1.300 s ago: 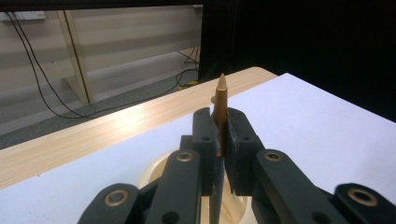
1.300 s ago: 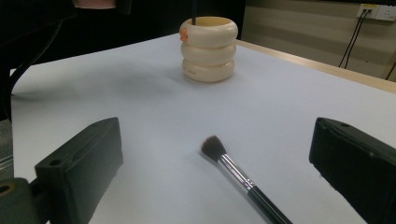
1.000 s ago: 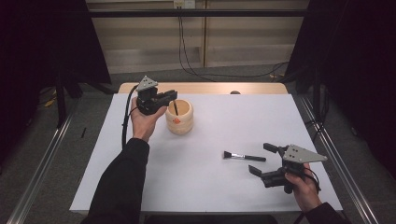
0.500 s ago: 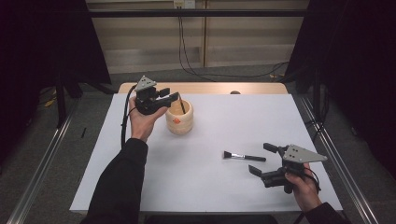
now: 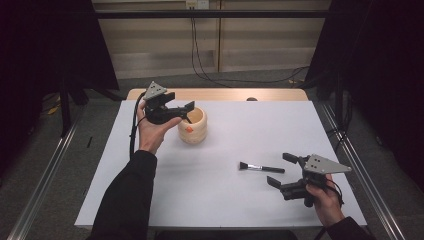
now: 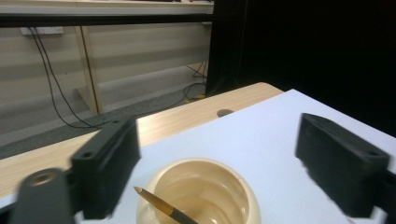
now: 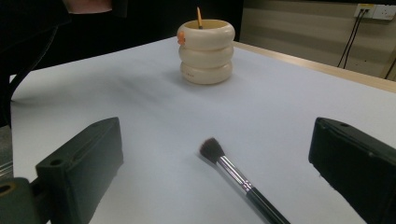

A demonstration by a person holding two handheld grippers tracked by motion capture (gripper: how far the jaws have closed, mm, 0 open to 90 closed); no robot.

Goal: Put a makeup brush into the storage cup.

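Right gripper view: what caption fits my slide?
Open right gripper faces a makeup brush lying before a cream holder.

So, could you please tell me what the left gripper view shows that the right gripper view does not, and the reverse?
The left gripper view looks down into the cream holder: a wooden-handled brush leans inside it, between the open jaws of the left claw, which have just been opening and press on nothing. The right gripper view gives the holder's ringed outer wall and a black makeup brush lying on the white table between the open jaws of the right claw. Both share the holder, the handle in it and the white table.
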